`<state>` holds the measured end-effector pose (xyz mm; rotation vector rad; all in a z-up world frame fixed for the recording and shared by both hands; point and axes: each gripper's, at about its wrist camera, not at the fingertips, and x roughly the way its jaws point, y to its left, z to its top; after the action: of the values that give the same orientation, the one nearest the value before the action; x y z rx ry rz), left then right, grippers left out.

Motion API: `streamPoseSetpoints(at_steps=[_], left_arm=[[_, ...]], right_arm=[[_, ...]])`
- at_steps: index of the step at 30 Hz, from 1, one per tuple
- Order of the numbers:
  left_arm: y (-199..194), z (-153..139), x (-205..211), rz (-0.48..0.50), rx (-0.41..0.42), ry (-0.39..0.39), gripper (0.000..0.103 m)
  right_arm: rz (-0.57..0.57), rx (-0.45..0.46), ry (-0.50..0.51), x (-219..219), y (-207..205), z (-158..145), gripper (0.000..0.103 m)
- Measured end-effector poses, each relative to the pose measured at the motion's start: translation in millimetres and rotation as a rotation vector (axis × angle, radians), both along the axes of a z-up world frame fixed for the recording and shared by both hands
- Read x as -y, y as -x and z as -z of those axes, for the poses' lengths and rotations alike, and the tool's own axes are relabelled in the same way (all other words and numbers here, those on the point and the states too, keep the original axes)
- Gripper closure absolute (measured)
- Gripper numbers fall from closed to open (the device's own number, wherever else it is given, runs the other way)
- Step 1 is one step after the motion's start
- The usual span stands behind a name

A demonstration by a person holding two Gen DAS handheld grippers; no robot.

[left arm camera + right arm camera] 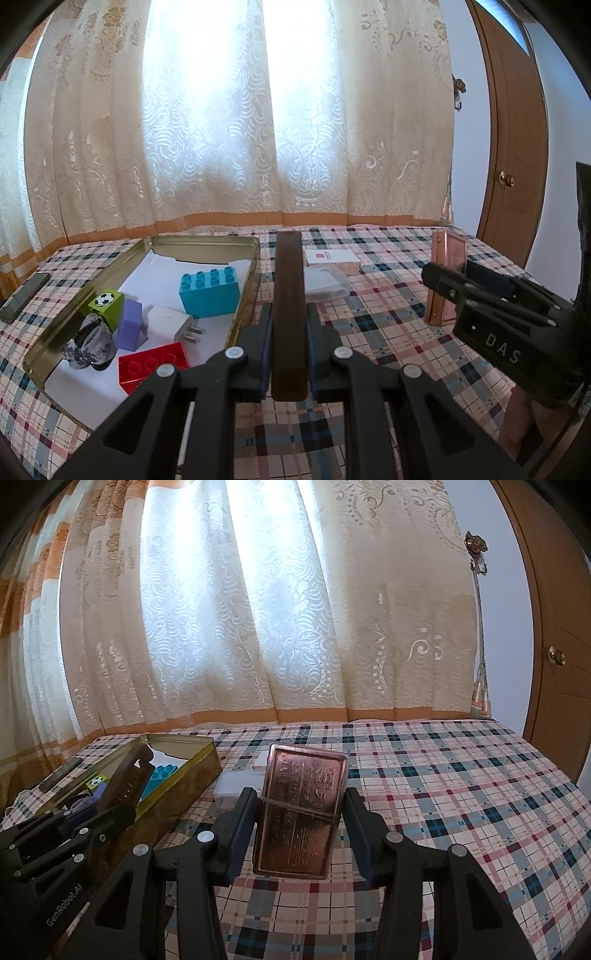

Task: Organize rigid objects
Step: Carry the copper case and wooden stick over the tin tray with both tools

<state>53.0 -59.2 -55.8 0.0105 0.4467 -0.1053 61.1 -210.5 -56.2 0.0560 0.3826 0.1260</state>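
My left gripper (pixel 289 314) is shut on a long dark brown wooden bar (pixel 289 295) and holds it above the checked tablecloth, just right of the gold tin tray (pixel 207 242). The tray holds a teal brick (pixel 209 291), a red brick (pixel 153 365), a green football block (pixel 107 304), a purple block (pixel 129 328), a white plug adapter (pixel 170 325) and a grey lump (pixel 88 343). My right gripper (pixel 301 805) is shut on a copper-coloured flat metal case (pixel 301 808), held upright; it also shows in the left wrist view (pixel 445 280).
A white box with a red mark (pixel 328 256) and a clear plastic packet (pixel 327 284) lie behind the bar. A dark phone (pixel 24 297) lies at the table's left edge. Curtains hang behind the table; a brown door (pixel 513 147) stands at the right.
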Motion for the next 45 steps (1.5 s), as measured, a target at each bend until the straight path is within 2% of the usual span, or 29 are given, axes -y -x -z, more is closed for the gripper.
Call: streamPoseSetpoints(at_steps=[24,45], left_arm=[[13.9,-4.0,-20.7,-0.056,0.049,0.005,0.089],[19.0,-3.9,-43.6,-0.092,0.062,0.024,0.089]], right_arm=[[-0.029,0.024,-0.02,-7.9,5.7,-0.7,0.053],[-0.105,0.041,0.001,-46.5,10.9,-1.6,0.052]])
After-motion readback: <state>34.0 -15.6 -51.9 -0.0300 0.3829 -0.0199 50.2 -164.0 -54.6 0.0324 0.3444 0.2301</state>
